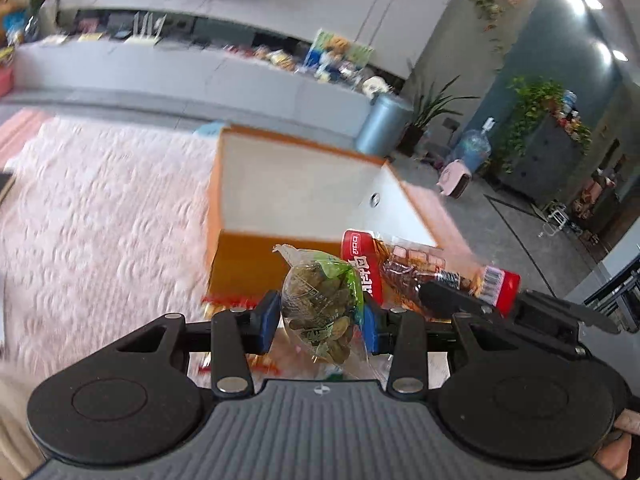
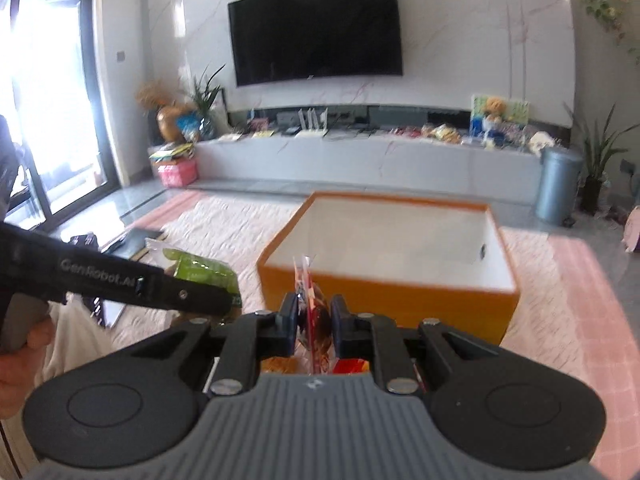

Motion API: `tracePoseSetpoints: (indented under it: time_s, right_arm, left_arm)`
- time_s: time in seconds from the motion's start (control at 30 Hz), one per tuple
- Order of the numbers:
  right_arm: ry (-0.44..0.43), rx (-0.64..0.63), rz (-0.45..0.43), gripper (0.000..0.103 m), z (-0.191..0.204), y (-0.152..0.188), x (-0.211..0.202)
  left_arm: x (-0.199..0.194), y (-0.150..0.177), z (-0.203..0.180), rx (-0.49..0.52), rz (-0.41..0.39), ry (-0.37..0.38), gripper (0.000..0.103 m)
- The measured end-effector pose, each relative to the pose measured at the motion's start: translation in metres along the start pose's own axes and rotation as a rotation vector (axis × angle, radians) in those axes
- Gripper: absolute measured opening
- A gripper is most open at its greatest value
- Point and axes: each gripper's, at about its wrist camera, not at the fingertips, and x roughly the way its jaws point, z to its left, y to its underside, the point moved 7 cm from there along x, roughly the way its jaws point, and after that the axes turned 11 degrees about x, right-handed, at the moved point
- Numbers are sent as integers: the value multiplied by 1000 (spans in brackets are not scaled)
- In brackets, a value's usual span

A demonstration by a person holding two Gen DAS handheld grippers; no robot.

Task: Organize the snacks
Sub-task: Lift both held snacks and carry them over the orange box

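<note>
Your left gripper (image 1: 322, 322) has blue pads (image 1: 267, 320), black linkage arms, silver rivets and a ribbed grey body. Your right gripper (image 2: 314, 320) matches. White "GenRobot.AI" lettering marks the left one's black side.

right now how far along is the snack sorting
Nothing looks done yet: what shows of the inside of the orange box is bare. In hand: the left tool is shut on a green snack bag, the right tool is shut on a red snack packet, both short of the box. Left: dropping both in.
</note>
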Motion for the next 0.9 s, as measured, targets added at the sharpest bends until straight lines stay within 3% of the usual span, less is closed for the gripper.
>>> tracePoseSetpoints:
  time_s: [0.2, 0.37, 0.6, 0.9]
  right_arm:
    - [44, 3, -54, 14, -10, -39, 13]
    - [86, 30, -51, 14, -22, -62, 44]
    - [136, 89, 5, 14, -43, -82, 99]
    - [172, 138, 164, 13, -61, -69, 179]
  left_arm:
    - [16, -36, -6, 31, -33, 19, 46]
    - [45, -60, -2, 35, -15, 24, 46]
    - [93, -81, 12, 41, 50, 17, 46]
    - [155, -76, 39, 100, 196, -36, 46]
